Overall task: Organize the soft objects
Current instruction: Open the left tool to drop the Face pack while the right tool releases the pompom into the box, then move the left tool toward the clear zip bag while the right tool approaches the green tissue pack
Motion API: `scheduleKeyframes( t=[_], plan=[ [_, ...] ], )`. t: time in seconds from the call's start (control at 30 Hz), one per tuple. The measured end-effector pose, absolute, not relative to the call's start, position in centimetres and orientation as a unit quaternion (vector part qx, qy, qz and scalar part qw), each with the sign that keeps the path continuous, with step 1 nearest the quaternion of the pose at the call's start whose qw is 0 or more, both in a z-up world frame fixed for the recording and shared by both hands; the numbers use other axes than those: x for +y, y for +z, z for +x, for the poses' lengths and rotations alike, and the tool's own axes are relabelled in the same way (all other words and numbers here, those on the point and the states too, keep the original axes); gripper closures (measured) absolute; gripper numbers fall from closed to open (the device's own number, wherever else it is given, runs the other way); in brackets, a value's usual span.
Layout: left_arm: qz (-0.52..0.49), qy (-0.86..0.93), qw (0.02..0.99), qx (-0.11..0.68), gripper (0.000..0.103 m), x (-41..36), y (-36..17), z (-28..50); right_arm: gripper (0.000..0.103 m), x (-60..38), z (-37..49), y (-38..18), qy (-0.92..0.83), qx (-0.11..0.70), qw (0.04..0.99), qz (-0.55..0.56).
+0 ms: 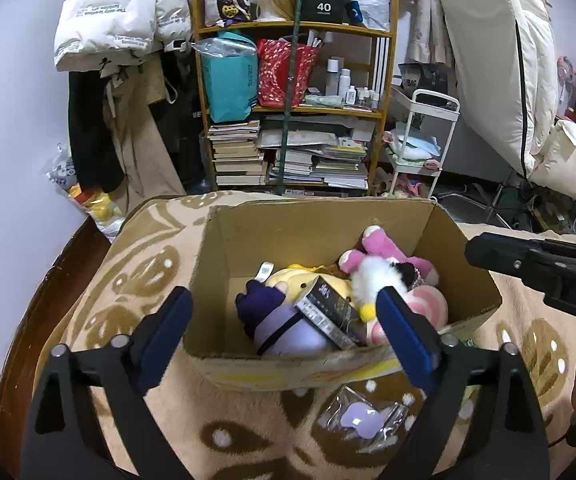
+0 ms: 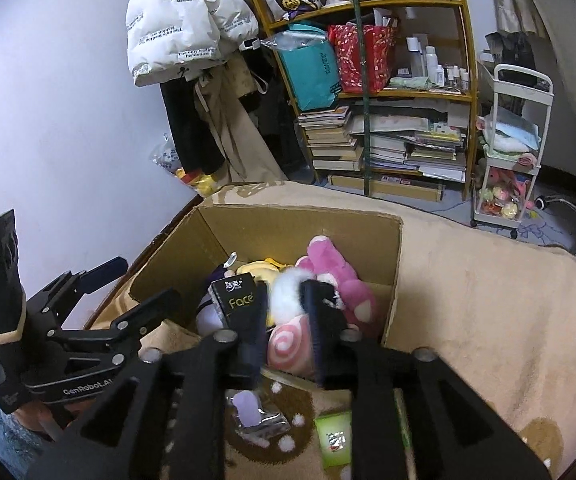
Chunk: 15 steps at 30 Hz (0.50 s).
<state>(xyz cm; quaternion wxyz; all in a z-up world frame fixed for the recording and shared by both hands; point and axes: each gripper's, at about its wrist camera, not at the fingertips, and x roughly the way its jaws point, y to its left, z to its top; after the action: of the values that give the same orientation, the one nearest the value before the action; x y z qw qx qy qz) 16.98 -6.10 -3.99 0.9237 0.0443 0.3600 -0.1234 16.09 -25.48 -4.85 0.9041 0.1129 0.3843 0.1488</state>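
An open cardboard box (image 1: 320, 232) (image 2: 300, 224) stands on a beige patterned blanket (image 1: 136, 280). It holds a purple plush (image 1: 284, 332), a yellow plush (image 1: 300, 276), a white fluffy toy (image 1: 368, 276) (image 2: 284, 296), a pink plush (image 1: 384, 248) (image 2: 328, 260), a pink swirl cushion (image 2: 288, 344) and a black "Face" tissue pack (image 1: 324, 312) (image 2: 234, 300). My left gripper (image 1: 284, 304) hangs over the box's near rim, jaws wide apart and empty. My right gripper (image 2: 286, 296) is over the box with a narrow gap between its blurred fingers. The white toy and the swirl cushion show through the gap, unpressed.
A clear packet with a purple item (image 1: 360, 420) (image 2: 252, 408) and a green pack (image 2: 334, 436) lie on the blanket in front of the box. Behind stand a crowded wooden shelf (image 1: 296, 108), hanging coats (image 1: 120, 16) and a white trolley (image 1: 420, 144). A wall is at the left.
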Motion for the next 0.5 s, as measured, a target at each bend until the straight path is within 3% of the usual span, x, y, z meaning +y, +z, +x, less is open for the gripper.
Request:
scheduleKeyframes(
  t=[0.17,0.5],
  plan=[
    [0.045,-0.114,0.926,0.357,0.010,-5.5,-3.2,15.7,0.062,-25.4,14.7,-4.4,0.142,0.381,0.906,0.114],
    [0.045,-0.117,0.932,0.340,0.008,-4.8,-1.2,11.5,0.017,-25.6,10.8,-1.9,0.131,0.351,0.921,0.106]
  ],
)
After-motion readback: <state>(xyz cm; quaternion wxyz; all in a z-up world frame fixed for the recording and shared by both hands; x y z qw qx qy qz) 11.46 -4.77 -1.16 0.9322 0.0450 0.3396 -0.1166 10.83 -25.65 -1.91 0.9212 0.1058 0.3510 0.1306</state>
